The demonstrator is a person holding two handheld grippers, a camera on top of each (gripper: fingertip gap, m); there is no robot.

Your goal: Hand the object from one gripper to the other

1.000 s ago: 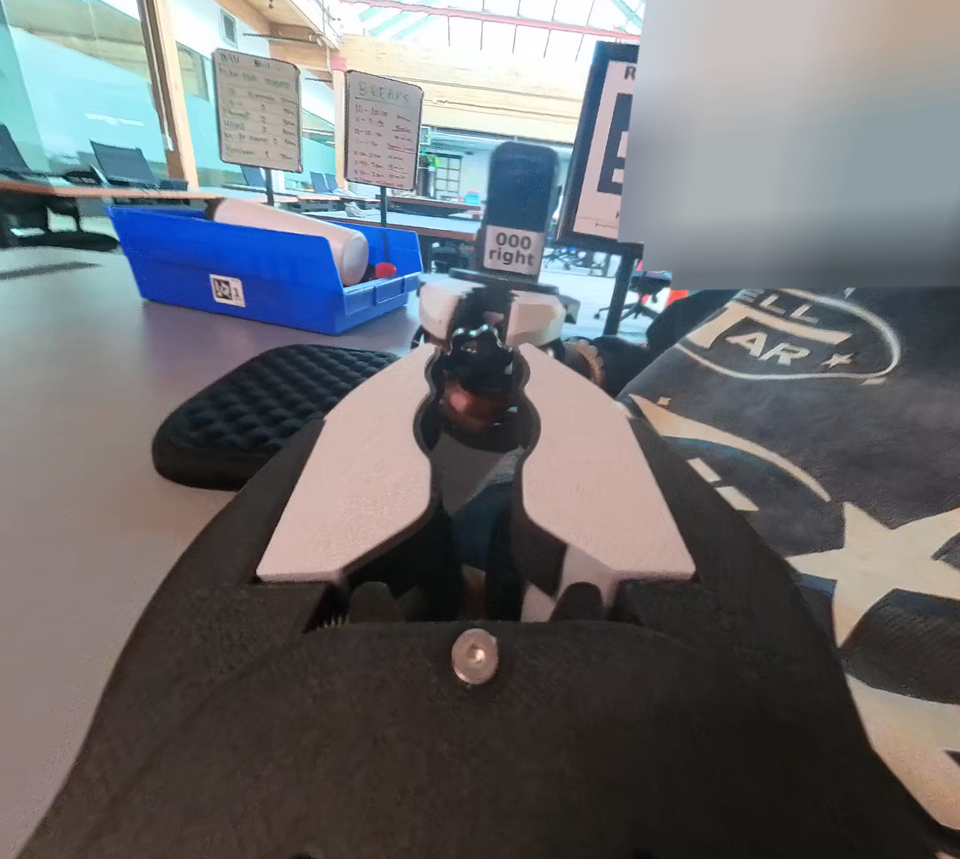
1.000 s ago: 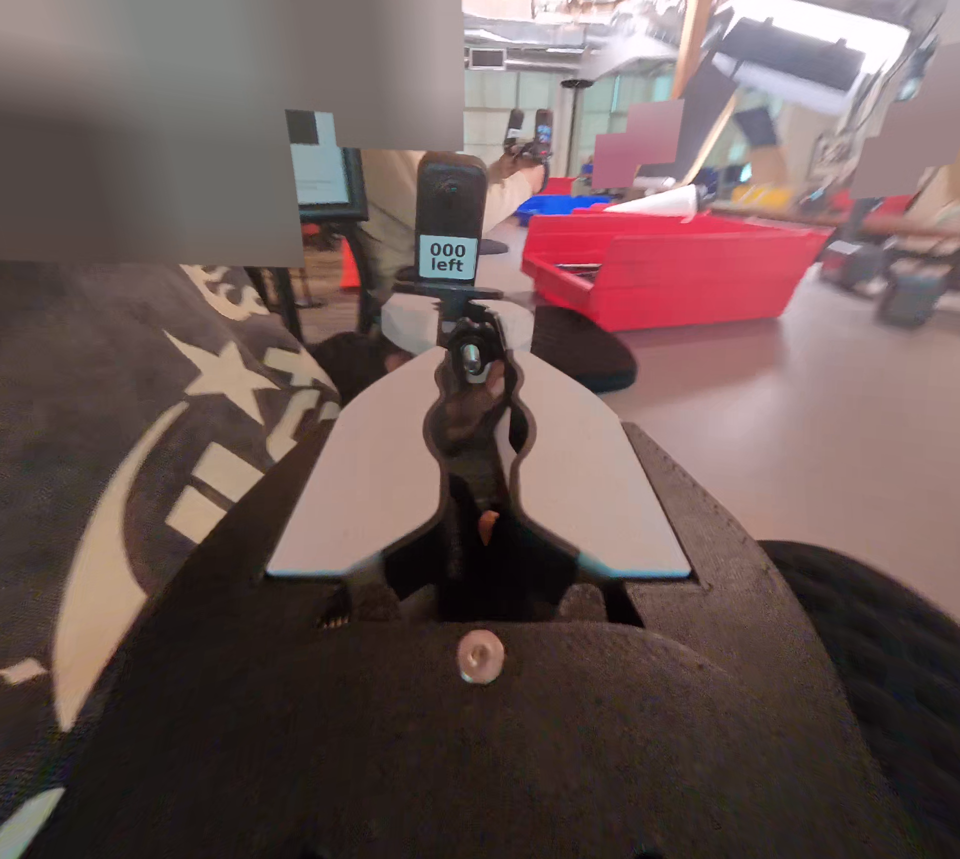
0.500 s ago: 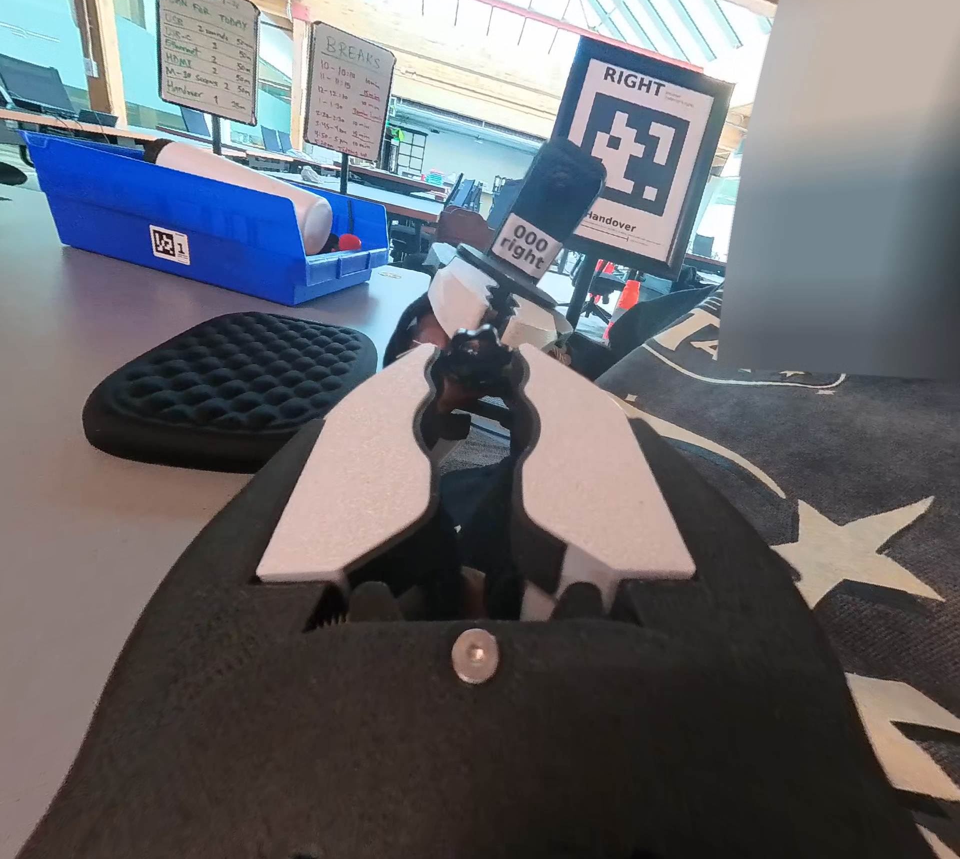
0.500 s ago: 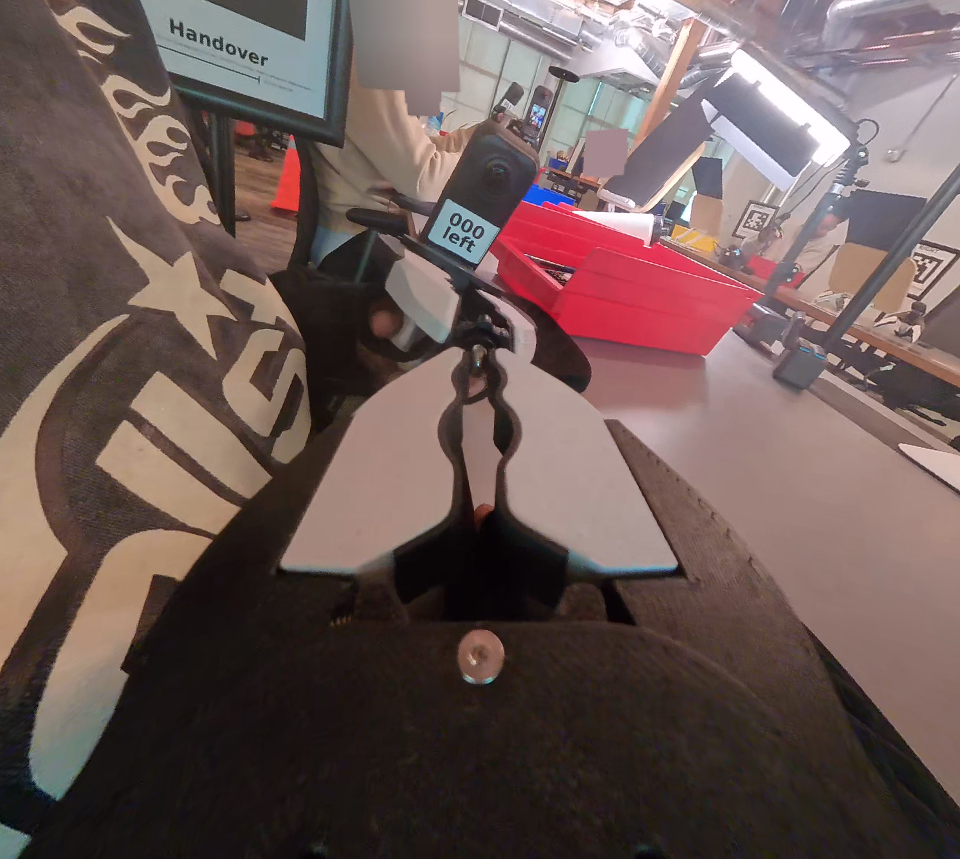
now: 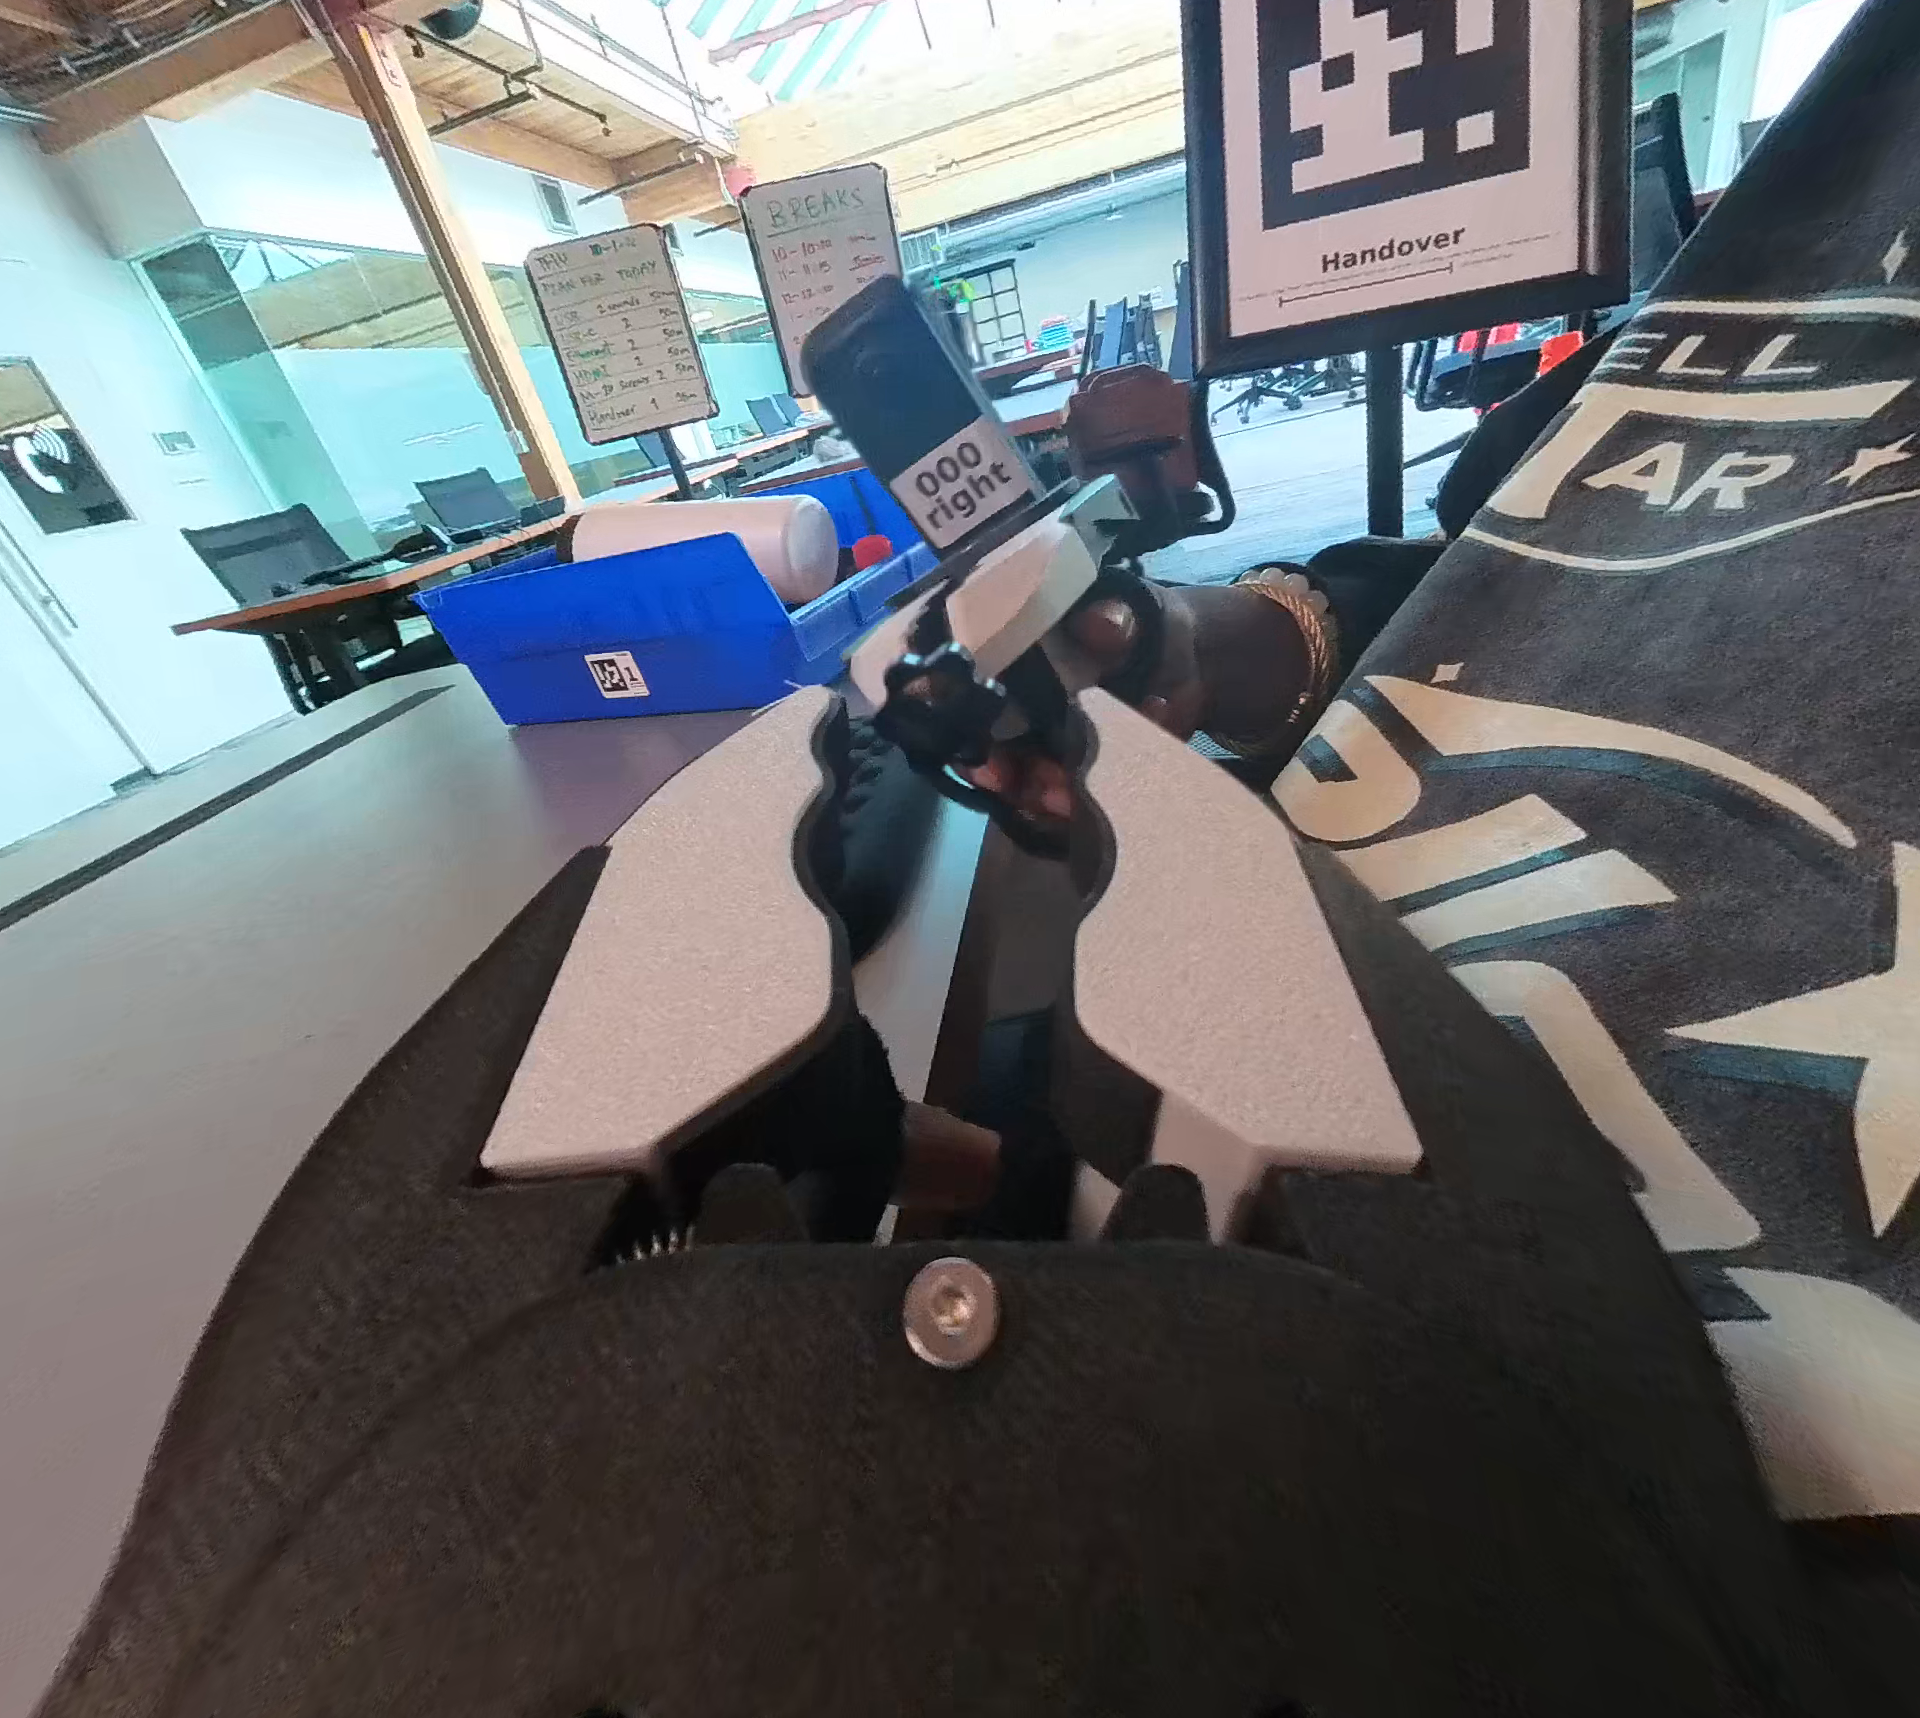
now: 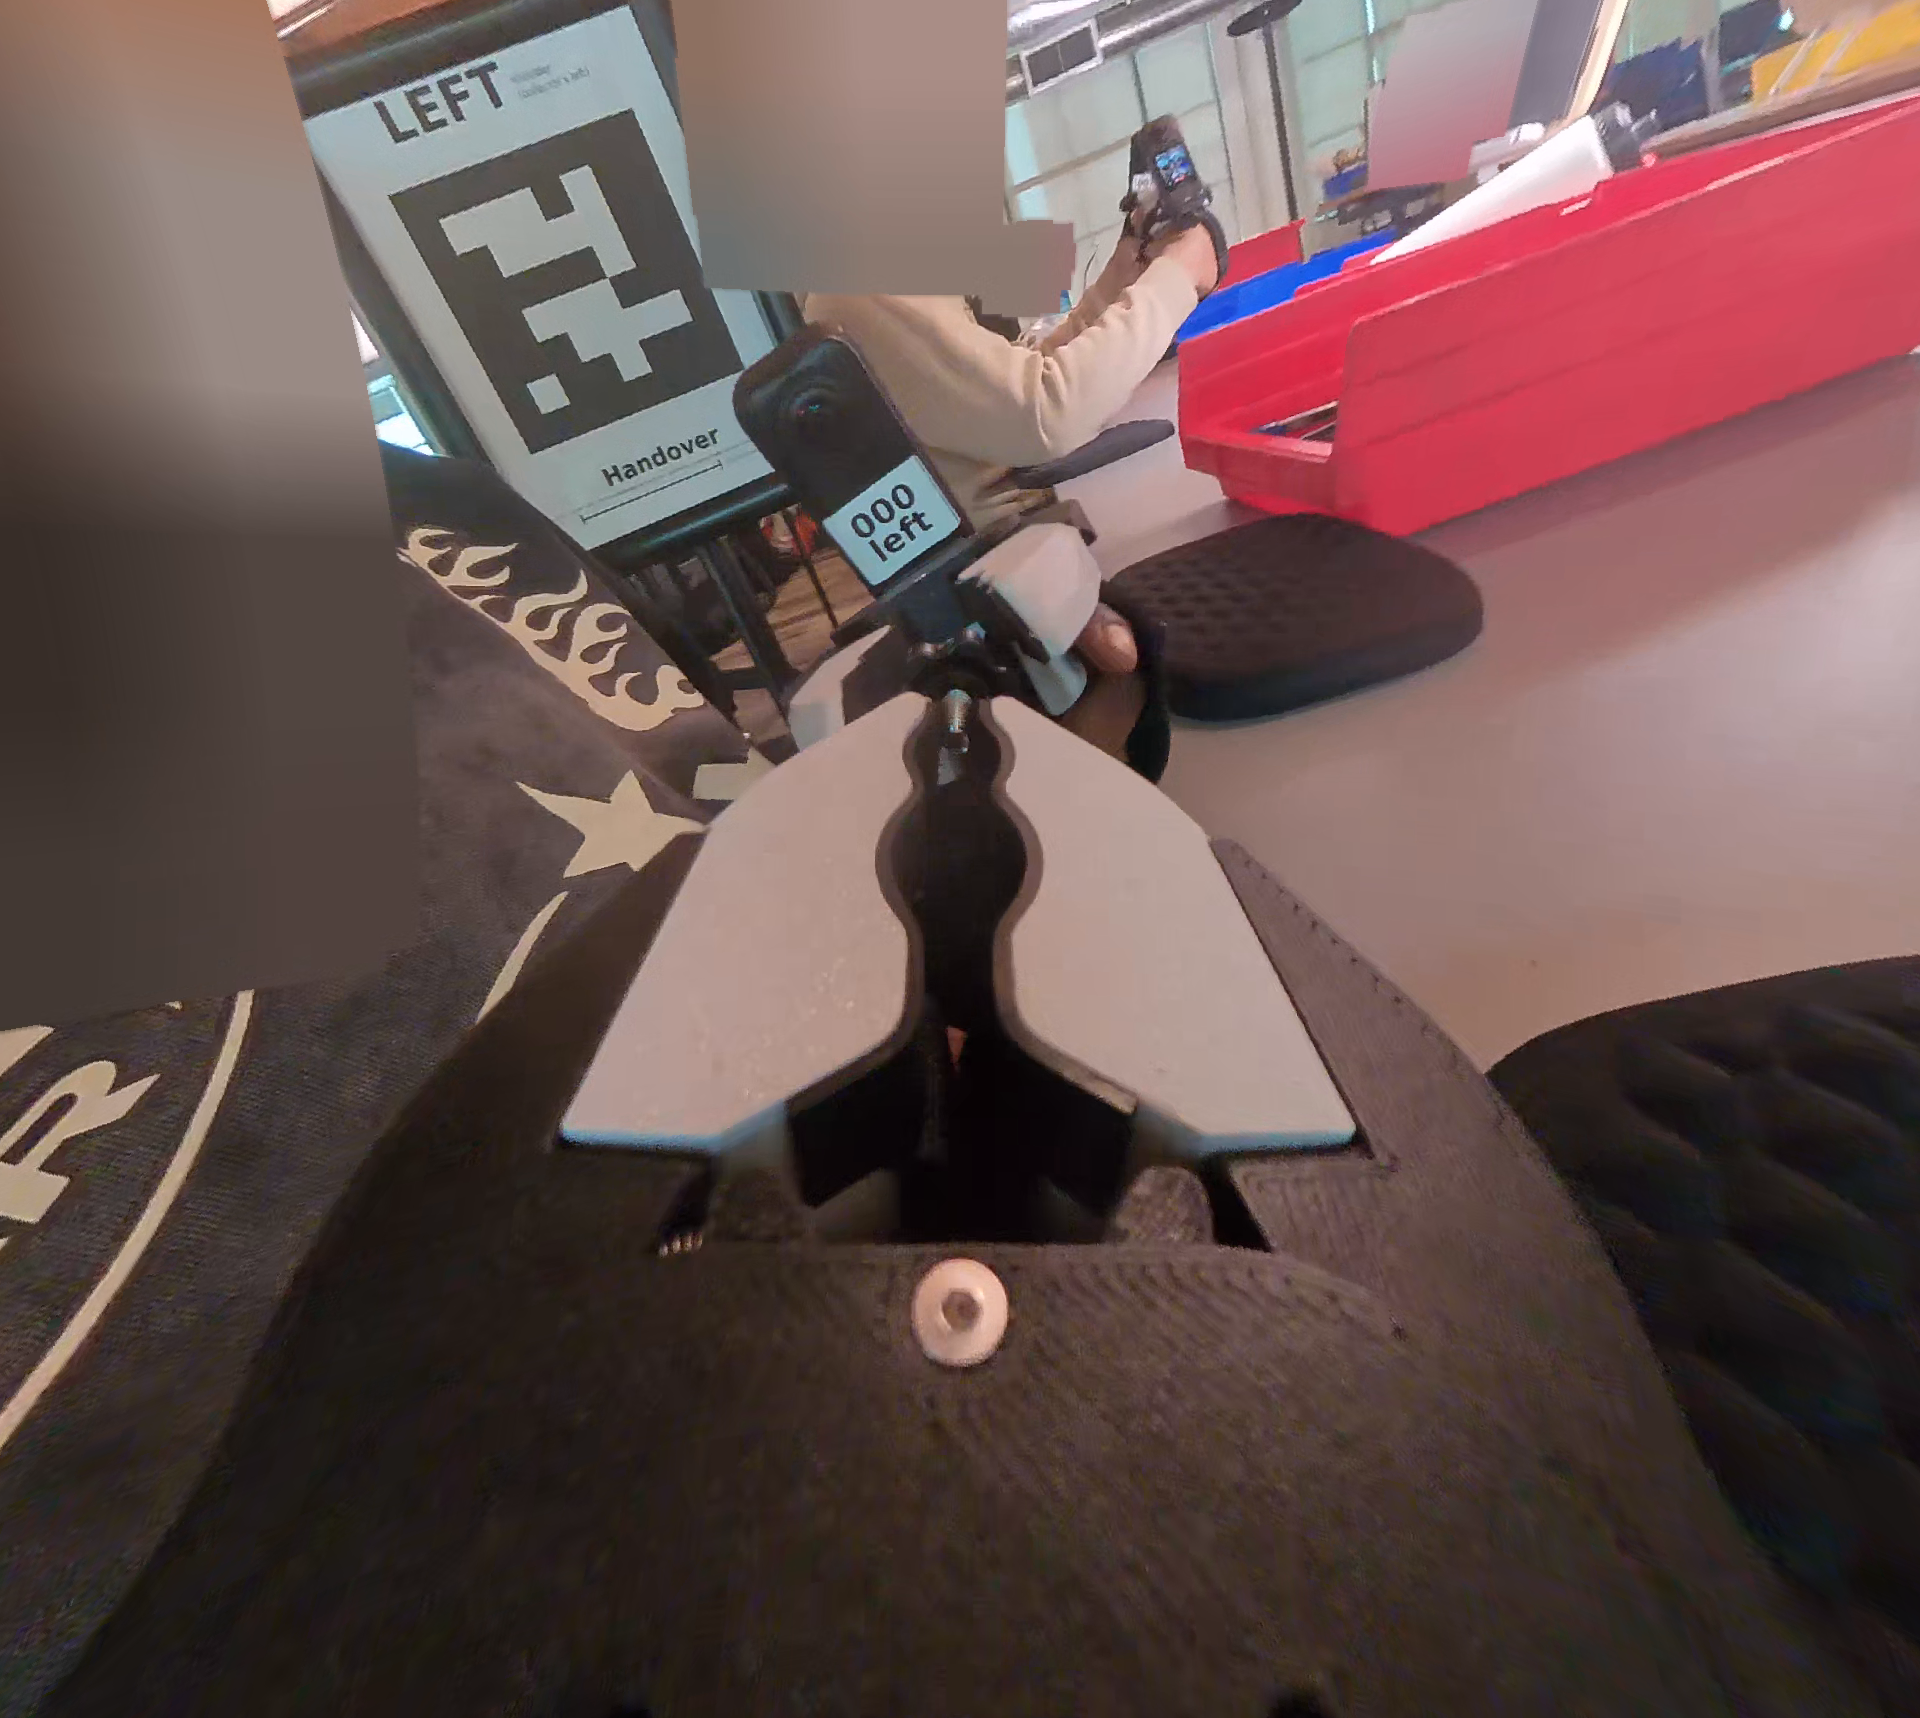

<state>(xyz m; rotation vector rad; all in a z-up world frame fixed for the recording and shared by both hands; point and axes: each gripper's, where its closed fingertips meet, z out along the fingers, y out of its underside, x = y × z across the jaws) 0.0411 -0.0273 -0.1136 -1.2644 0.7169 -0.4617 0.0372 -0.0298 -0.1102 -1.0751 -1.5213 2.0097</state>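
The right gripper (image 6: 956, 704) was closed almost completely, its two pale plates meeting at the tips on the object (image 6: 953, 726), a small black knobbed part with a short metal screw end; only that screw end showed in the right wrist view, at the centre of the frame and pointing away along the fingers. In the left wrist view the left gripper (image 5: 956, 723) stood with its jaws clearly apart, holding nothing that could be seen; the knob of the object sat just above the centre of that frame, between and slightly beyond the open tips, with the other gripper's white body reaching in from the upper right behind it. The two tools met nose to nose above the grey tabletop (image 5: 260, 889), tilted against each other; the object's long axis seemed to run roughly from one tool to the other. By this reading the right side carried the object and the left had only to draw straight back; whether the left plates touched the knob could not be told. A blue bin (image 5: 644, 619) stood well off at middle left.
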